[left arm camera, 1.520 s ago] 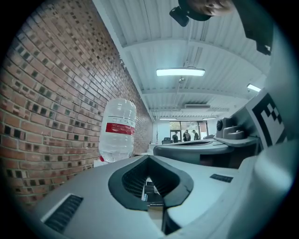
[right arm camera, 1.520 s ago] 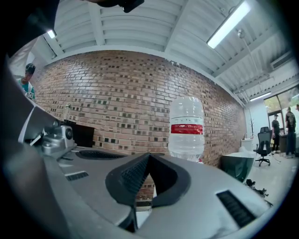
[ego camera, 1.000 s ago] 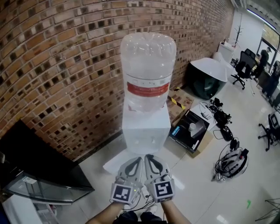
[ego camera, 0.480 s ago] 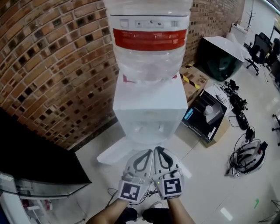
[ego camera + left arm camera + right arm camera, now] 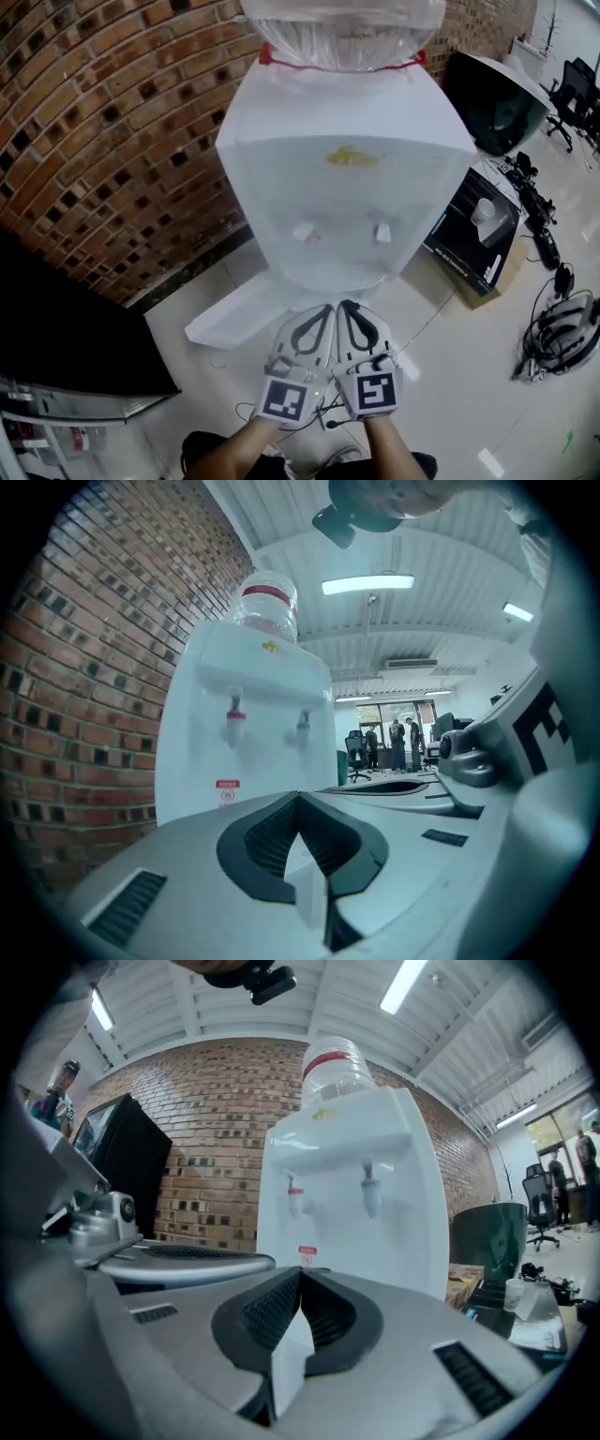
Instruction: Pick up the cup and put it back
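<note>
A white cup (image 5: pixel 483 211) stands on a black box (image 5: pixel 469 246) on the floor to the right of a white water dispenser (image 5: pixel 344 187); the right gripper view shows the cup (image 5: pixel 517 1295) at its right edge. My left gripper (image 5: pixel 322 314) and right gripper (image 5: pixel 345 309) are side by side just before the dispenser's base, both shut and holding nothing. In the left gripper view the left gripper (image 5: pixel 298 797) points at the dispenser's front with its red tap (image 5: pixel 234 719). The right gripper (image 5: pixel 300 1271) points at the two taps (image 5: pixel 368 1185) as well.
A brick wall (image 5: pixel 112 131) runs behind and left of the dispenser. A black cabinet (image 5: pixel 66 328) stands at the left. A white panel (image 5: pixel 234 319) lies on the floor by the base. Cables and a helmet (image 5: pixel 562 333) lie at the right, with a dark round table (image 5: pixel 497 94) behind.
The view has closed in on the dispenser, which now fills the upper frame with its taps showing. Both grippers have stayed together and shut.
</note>
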Tool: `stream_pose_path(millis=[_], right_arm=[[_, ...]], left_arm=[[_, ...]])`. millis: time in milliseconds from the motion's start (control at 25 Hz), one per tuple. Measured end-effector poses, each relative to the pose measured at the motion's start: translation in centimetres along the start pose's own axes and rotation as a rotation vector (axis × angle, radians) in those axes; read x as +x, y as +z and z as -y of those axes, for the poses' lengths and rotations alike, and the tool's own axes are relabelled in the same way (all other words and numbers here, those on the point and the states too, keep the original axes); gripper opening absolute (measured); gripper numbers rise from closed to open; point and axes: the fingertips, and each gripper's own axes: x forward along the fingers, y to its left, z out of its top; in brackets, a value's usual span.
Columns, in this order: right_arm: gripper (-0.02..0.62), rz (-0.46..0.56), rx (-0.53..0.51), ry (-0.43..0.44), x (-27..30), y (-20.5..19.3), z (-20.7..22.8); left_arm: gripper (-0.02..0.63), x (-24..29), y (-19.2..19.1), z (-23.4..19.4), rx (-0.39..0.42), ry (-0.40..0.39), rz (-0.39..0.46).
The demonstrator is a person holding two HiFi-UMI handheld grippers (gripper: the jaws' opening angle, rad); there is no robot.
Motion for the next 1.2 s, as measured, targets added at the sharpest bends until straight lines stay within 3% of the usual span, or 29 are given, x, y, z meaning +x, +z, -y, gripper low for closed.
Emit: stream_pose_path(millis=[360,680,960,1080,1200], right_arm=[[0.037,0.001,0.001,-0.009,2.8,-12.8,0.2],[0.066,0.007,0.061,-0.036,5.7,-20.0,0.7],[0.268,-0.04,0.102,-0.068,10.5,-28.1,2.7],[0.331,-0.071,0.134,-0.085,13.4,-32.0,3.8],[0.342,-0.116,0.162,-0.124,15.5,-35.5,5.3]], left_arm=[[-0.003,-0.8,-12.8,-1.1,0.021,0.008,0.005],[-0.003,-1.4,-20.4,-2.4,0.018,0.026,-0.037],[-0.003,-0.8,-24.9,-3.6,-0.014,0.052,-0.086],[-0.003,-0.5,-26.6,-4.3,-0.038,0.074,-0.106],[-0.003,-0.8,-27.6,-4.1,-0.03,0.073,-0.122]])
